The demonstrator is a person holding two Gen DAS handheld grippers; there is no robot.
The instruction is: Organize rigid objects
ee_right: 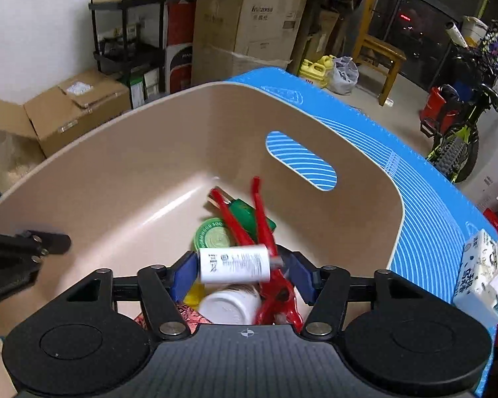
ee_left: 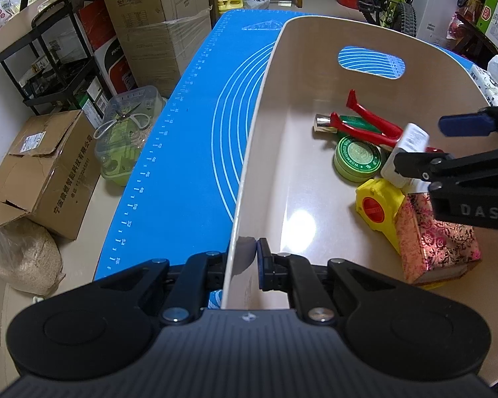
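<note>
The left hand-held gripper (ee_left: 247, 262) is clenched on the near wall of the beige bin (ee_left: 265, 106), apparently to steady it on the blue mat (ee_left: 189, 139) covering the worktop while things go in. The right hand-held gripper (ee_right: 240, 273) hangs over the bin's right end with a white labelled bottle (ee_right: 234, 263) lying crosswise between its pads; the left pad touches, the right looks just clear, so it seems released for dropping. Below lie red pliers (ee_right: 265, 232), a green tin (ee_right: 212, 235), a yellow tape measure (ee_left: 378, 209) and a patterned box (ee_left: 438, 242).

both wrist views close, angled down, sharing bin (ee_left: 315, 199) interior
</note>
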